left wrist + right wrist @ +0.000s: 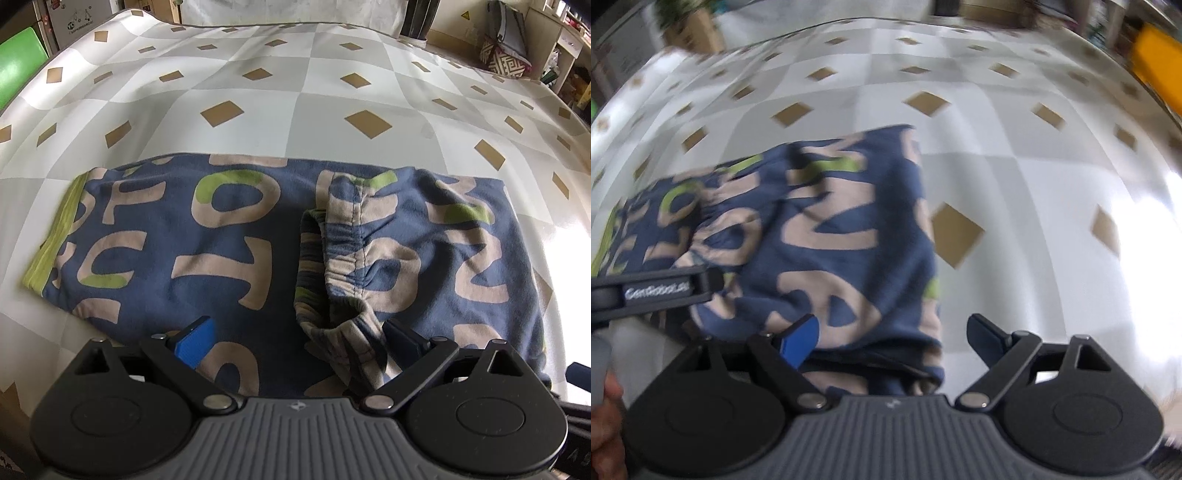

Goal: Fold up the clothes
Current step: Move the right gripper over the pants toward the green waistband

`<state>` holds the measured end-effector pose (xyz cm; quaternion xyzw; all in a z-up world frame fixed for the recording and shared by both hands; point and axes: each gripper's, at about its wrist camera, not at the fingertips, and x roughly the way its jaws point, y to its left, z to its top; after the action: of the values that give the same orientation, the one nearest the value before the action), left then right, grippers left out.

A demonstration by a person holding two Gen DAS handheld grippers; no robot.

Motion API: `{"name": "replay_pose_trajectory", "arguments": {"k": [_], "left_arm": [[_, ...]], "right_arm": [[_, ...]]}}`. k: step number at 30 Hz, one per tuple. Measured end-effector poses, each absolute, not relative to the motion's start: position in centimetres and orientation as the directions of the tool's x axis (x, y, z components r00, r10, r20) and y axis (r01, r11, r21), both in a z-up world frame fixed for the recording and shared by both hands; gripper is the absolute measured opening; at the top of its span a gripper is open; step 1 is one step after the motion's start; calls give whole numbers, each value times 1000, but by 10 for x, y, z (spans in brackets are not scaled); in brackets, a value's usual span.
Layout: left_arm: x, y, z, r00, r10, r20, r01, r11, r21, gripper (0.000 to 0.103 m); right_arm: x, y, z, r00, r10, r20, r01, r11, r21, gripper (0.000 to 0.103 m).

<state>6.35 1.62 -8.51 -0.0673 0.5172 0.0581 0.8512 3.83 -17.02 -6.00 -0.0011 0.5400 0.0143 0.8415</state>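
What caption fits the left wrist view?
Open left gripper poised over blue letter-printed folded trousers on a checked tablecloth.

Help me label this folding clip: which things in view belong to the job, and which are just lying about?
Job:
- blue letter-print garment with lime-green cuff
- left gripper, open
- right gripper, open

Lying about:
- grey-and-white checked bedsheet with tan diamonds
- patterned cushion
- green panel
- yellow object
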Motion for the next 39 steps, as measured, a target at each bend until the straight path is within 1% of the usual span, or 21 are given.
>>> {"name": "replay_pose_trajectory", "arguments": {"k": [3,5,8,13,16,20,24,27,31,39], "left_arm": [[67,16,-82,455,33,-890,-166,985,-49,97],[71,19,-79,448,19,-894,-173,983,-66,97],[79,21,-74,441,1,-897,-170,982,-82,97],[94,15,-70,431,-13,-902,-131,988,-77,97],[104,13,-71,422,-30,-906,-116,989,-87,97],[116,10,-76,414,-18,-910,-102,993,-66,97],[126,6,-82,414,-13,-910,-93,994,-57,97],[130,10,-86,415,15,-910,-128,991,-42,97],[139,19,-92,409,17,-913,-178,982,-62,97],[148,18,-96,414,43,-909,-188,981,-40,97]], "right_arm": [[46,-157,-54,381,65,-922,-171,985,-1,87],[51,-152,-53,344,89,-935,-251,968,0,87],[61,-150,-54,290,106,-951,-306,952,12,87],[76,-158,-57,244,134,-961,-302,952,57,87],[80,-166,-64,224,156,-962,-254,962,97,87],[83,-171,-71,202,200,-959,-191,968,162,87],[83,-160,-70,225,197,-954,-244,960,141,87],[81,-154,-68,236,201,-951,-283,950,130,87],[82,-147,-70,220,221,-950,-296,943,151,87],[87,-135,-80,200,210,-957,-322,937,138,88]]}}
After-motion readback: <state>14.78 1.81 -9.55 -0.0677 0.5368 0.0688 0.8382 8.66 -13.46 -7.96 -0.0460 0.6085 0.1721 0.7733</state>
